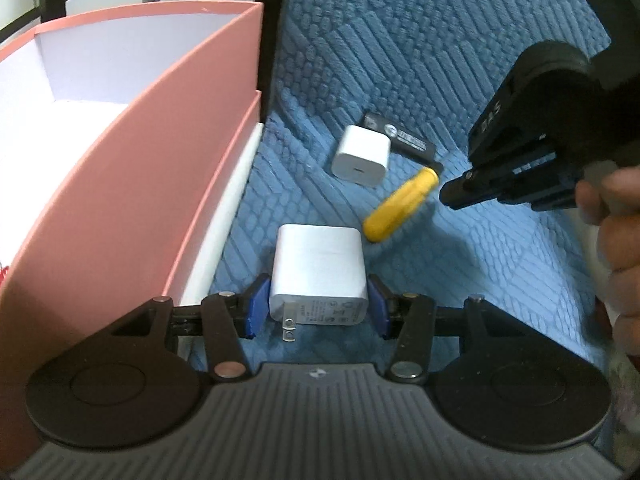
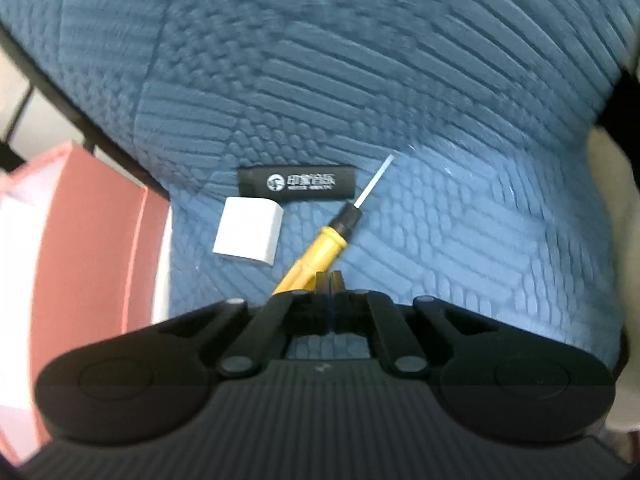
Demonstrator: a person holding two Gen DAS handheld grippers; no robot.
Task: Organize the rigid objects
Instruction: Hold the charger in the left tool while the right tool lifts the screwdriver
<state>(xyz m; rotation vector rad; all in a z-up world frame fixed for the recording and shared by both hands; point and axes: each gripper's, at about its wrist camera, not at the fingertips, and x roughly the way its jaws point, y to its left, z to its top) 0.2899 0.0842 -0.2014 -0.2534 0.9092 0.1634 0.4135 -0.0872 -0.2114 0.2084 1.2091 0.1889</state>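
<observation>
My left gripper (image 1: 318, 304) is shut on a large white plug charger (image 1: 316, 268), its blue pads (image 1: 256, 306) pressing both sides and the prongs pointing toward the camera. It is low over the blue cloth, beside the pink box (image 1: 140, 168). Farther out lie a small white charger (image 1: 362, 156), a black stick with white print (image 1: 404, 138) and a yellow-handled screwdriver (image 1: 400, 204). My right gripper (image 2: 329, 280) is shut with nothing between its fingers, its tip just right of the screwdriver (image 2: 316, 252) handle. In the left wrist view the right gripper (image 1: 452, 196) hangs near the screwdriver's black collar.
A blue textured cloth (image 2: 440, 120) covers the surface. The open pink box (image 2: 92, 260) with a white inside stands at the left, next to a black frame (image 2: 80, 120). A person's hand (image 1: 616, 240) holds the right gripper at the right edge.
</observation>
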